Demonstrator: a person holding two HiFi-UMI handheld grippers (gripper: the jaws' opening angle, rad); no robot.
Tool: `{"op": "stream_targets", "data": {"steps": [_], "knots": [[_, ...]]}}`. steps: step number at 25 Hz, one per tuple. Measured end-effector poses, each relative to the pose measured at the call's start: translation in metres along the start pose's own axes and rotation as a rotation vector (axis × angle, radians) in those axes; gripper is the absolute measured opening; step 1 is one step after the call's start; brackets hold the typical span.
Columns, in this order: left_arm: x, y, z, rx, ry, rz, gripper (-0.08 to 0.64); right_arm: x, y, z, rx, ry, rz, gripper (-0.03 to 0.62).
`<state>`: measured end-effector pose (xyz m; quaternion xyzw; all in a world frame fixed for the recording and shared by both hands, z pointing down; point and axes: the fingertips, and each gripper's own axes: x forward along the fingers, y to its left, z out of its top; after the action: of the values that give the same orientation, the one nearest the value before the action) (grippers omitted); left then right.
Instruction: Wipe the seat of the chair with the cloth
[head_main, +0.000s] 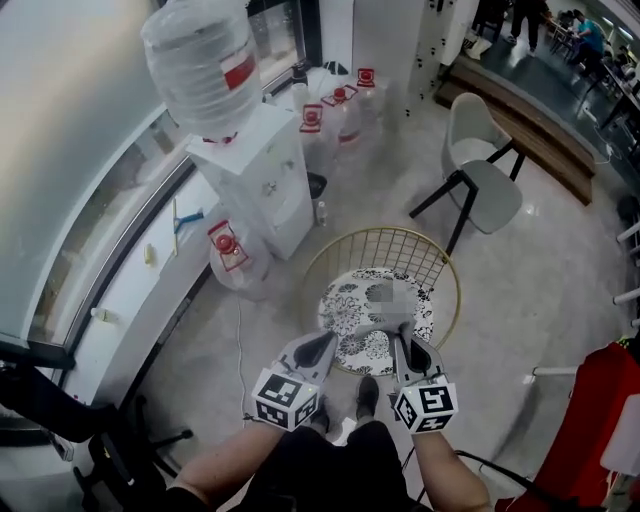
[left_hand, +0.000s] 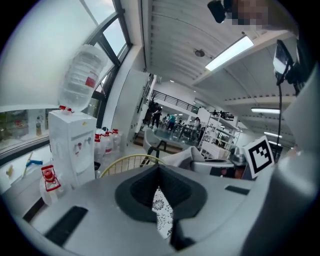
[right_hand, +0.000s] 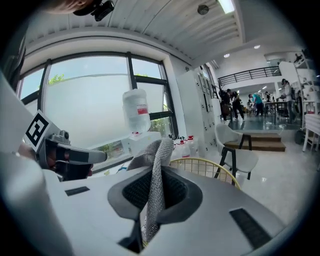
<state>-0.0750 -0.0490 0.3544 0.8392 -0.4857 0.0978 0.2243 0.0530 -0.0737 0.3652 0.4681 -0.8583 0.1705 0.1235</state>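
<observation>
The chair has a gold wire back (head_main: 390, 250) and a round black-and-white patterned seat (head_main: 352, 312), and it stands just ahead of my feet. Both grippers hang over the seat's near edge. My right gripper (head_main: 405, 335) is shut on a grey knit cloth (right_hand: 156, 155); the cloth bunches above the jaws and hangs down between them. In the head view a blurred patch covers the spot where the cloth lies. My left gripper (head_main: 322, 345) is shut and holds nothing; a sliver of the patterned seat (left_hand: 162, 215) shows through its slit.
A white water dispenser (head_main: 255, 180) with an upturned bottle (head_main: 200, 60) stands to the left. A water bottle (head_main: 228, 258) lies beside it, and several more bottles (head_main: 335, 110) stand behind. A white chair (head_main: 480, 170) is at the back right. A red object (head_main: 590, 420) is near the right edge.
</observation>
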Motion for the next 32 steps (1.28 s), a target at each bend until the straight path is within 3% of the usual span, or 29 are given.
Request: {"op": "stream_targets", "data": {"steps": [5,10,18,23,29,32], "knots": [[0.026,0.017,-0.057,-0.049,0.081,0.048,0.006,0.029,-0.007,-0.051,0.016,0.081,0.052,0.026],[0.039,0.043,-0.125,-0.118,0.209,0.156,0.006,0.052,-0.001,-0.115,0.041,0.174,0.101,0.026],[0.045,0.062,-0.197,-0.176,0.299,0.204,0.006,0.075,0.027,-0.205,0.056,0.291,0.214,0.026],[0.046,0.071,-0.231,-0.18,0.36,0.219,0.006,0.095,0.039,-0.262,0.061,0.377,0.201,0.026],[0.053,0.087,-0.265,-0.182,0.385,0.225,0.006,0.116,0.063,-0.31,0.063,0.417,0.26,0.026],[0.075,0.104,-0.307,-0.183,0.404,0.222,0.006,0.142,0.058,-0.351,0.059,0.425,0.265,0.026]]}}
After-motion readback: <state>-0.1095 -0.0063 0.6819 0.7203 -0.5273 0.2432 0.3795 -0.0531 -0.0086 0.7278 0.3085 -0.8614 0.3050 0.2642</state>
